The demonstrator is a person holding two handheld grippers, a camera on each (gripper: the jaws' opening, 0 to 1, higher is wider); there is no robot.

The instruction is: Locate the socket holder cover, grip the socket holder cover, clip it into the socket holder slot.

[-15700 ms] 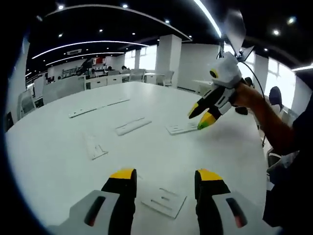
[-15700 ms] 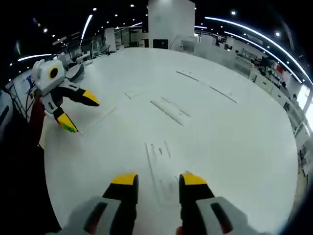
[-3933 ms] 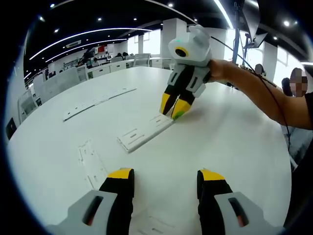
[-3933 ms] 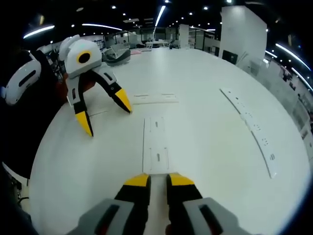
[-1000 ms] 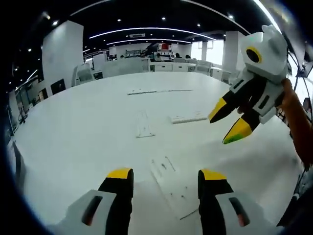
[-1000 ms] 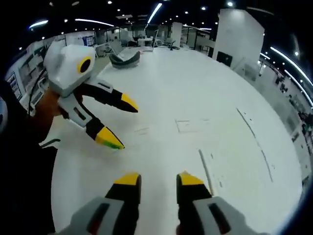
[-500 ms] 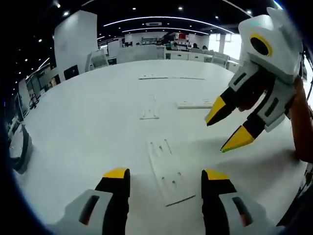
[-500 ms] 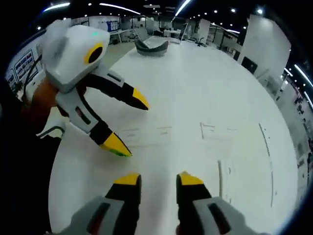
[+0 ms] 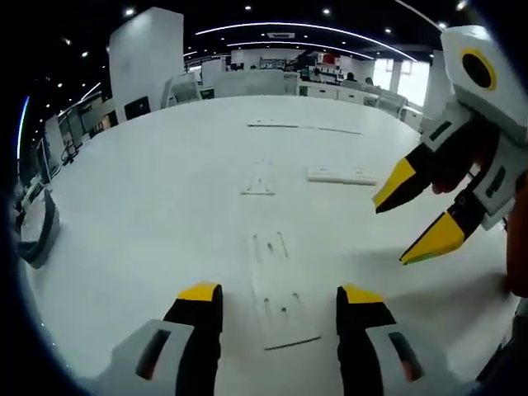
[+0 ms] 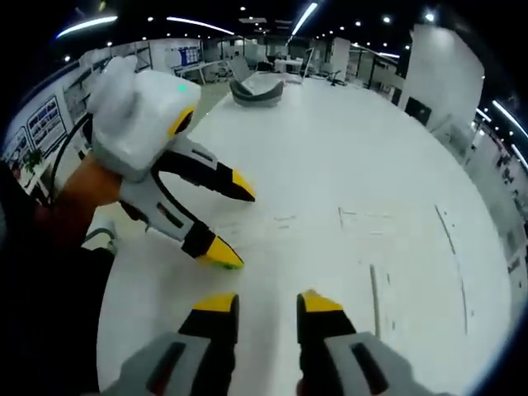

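Observation:
A flat white slotted plate (image 9: pixel 276 285) lies on the white table (image 9: pixel 165 190), just ahead of and between my left gripper's (image 9: pixel 279 295) open jaws, which hold nothing. My right gripper (image 9: pixel 417 214) comes in from the right, held by a hand, jaws spread and empty above the table. In the right gripper view, my right gripper (image 10: pixel 266 304) is open over bare table, and the left gripper (image 10: pixel 233 221) hangs open at the left. Faint white pieces (image 10: pixel 363 216) lie farther out. I cannot tell which piece is the cover.
Farther out lie a small white piece (image 9: pixel 259 180), a white bar (image 9: pixel 342 175) and a long thin strip (image 9: pixel 301 127). A thin strip (image 10: pixel 375 299) lies at the right. A dark curved object (image 9: pixel 41 239) sits at the table's left edge. Desks and pillars stand beyond.
The left gripper view has shifted, so the slotted plate now sits nearer its jaws. The right gripper has drifted toward the right edge of that view. Both grippers stay open and empty.

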